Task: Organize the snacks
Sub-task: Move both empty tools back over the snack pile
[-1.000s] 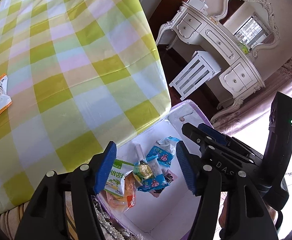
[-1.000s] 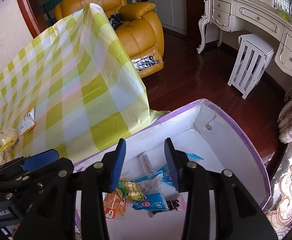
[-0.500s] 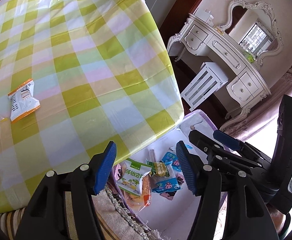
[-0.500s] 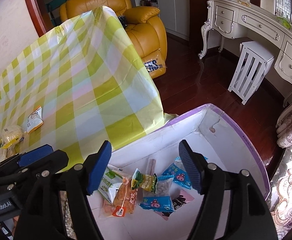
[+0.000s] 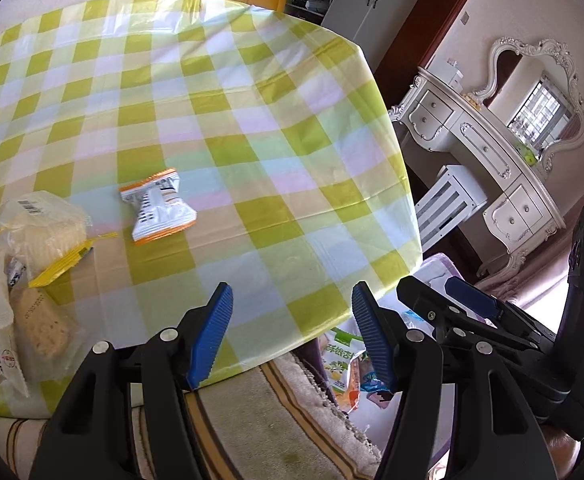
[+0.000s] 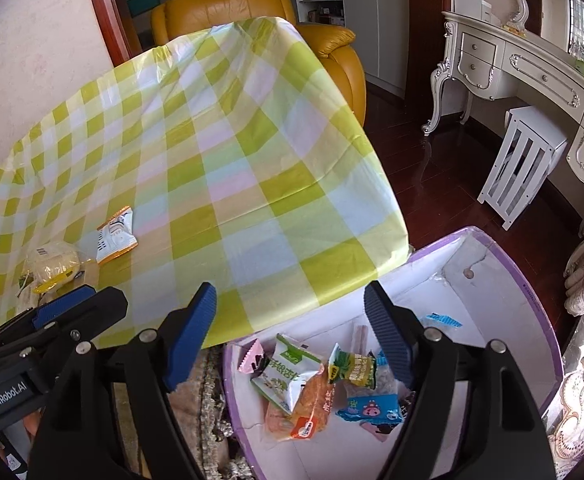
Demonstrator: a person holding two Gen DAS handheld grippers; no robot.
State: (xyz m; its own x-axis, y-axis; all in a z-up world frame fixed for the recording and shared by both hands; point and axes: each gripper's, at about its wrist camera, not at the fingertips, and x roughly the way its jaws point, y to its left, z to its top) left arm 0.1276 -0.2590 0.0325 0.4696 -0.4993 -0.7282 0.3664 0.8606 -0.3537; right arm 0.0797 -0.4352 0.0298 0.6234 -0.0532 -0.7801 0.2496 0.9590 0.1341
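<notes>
Snacks are split between two places. A purple-rimmed box (image 6: 532,308) beside the table holds a loose pile of packets (image 6: 312,384) on its white floor. On the green checked tablecloth (image 5: 220,128), more remain: a white packet with orange ends (image 5: 160,210) lying alone, and a cluster of clear-wrapped pastries (image 5: 24,264) at the table's left edge.

Left gripper (image 5: 290,336) hovers over the near edge of the table, fingers spread wide, holding nothing. Right gripper (image 6: 290,340) hovers over the gap between table and box, fingers also spread wide and empty.

From the left gripper, the white packet lies ahead and to the left, well apart from the fingertips. Its long axis runs roughly away from the camera, tilted slightly, with the orange crimped ends at the far and near sides. The left gripper looks the nearer of the two, so it seems the likelier one to reach. Closing across the packet's narrow middle would probably suit it best.
</notes>
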